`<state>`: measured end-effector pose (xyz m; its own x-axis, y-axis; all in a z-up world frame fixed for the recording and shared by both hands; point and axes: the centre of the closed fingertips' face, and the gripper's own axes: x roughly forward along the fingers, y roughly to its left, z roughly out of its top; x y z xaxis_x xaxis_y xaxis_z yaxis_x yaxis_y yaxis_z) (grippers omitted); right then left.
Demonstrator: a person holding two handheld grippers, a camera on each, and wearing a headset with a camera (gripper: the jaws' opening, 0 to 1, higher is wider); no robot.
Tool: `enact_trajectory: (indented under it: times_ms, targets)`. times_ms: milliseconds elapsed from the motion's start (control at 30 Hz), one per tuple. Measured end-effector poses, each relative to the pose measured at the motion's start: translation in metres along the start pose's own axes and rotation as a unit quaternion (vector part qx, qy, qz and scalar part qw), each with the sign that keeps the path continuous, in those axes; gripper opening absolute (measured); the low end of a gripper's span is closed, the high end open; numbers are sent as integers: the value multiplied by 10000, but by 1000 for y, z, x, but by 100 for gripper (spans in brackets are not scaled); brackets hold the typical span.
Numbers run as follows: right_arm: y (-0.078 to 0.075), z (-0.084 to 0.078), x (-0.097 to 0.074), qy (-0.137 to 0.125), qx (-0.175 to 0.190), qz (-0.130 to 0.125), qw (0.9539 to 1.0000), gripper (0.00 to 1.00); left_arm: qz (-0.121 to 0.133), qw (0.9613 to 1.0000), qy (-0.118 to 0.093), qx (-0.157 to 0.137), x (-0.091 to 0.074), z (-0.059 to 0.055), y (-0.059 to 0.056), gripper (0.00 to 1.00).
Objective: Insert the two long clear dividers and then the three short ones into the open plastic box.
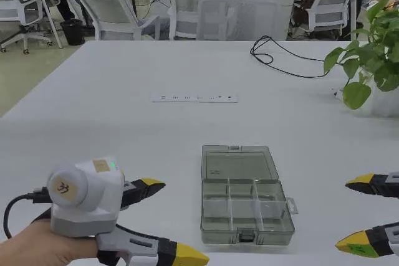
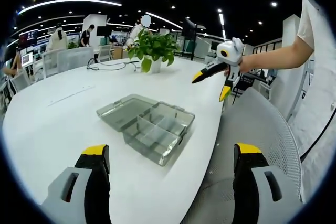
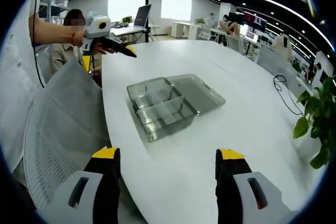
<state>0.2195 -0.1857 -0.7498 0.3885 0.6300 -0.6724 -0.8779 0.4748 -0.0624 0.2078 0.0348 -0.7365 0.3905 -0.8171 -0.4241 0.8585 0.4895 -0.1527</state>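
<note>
While left tongs (image 1: 179, 220) and right tongs (image 1: 344, 214) gape empty, open box (image 1: 218, 228) lies between them, touching neither.

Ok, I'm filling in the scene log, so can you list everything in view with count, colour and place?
Table: one, white, under everything.
Plastic box: one, clear grey, lid open, near edge between the grippers.
Dividers: clear, standing inside the box as a grid; count unclear.
Power strip: one, white, mid-table beyond the box.
Cable: one, black, far right of table.
Plant: one, green, right edge.
Chairs: several, white-grey, behind the table.
Left gripper: grey, black jaws with yellow tips, open, left of box.
Right gripper: same jaw colours, open, right of box.
</note>
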Motion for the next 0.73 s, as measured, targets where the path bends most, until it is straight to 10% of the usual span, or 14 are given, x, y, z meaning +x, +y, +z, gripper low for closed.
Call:
enact_trajectory:
  times_ms: [733]
  targets:
    - [0,5,1,-102,7,-22,9999,85,9,10000,14,20,-2,-5,-3,100]
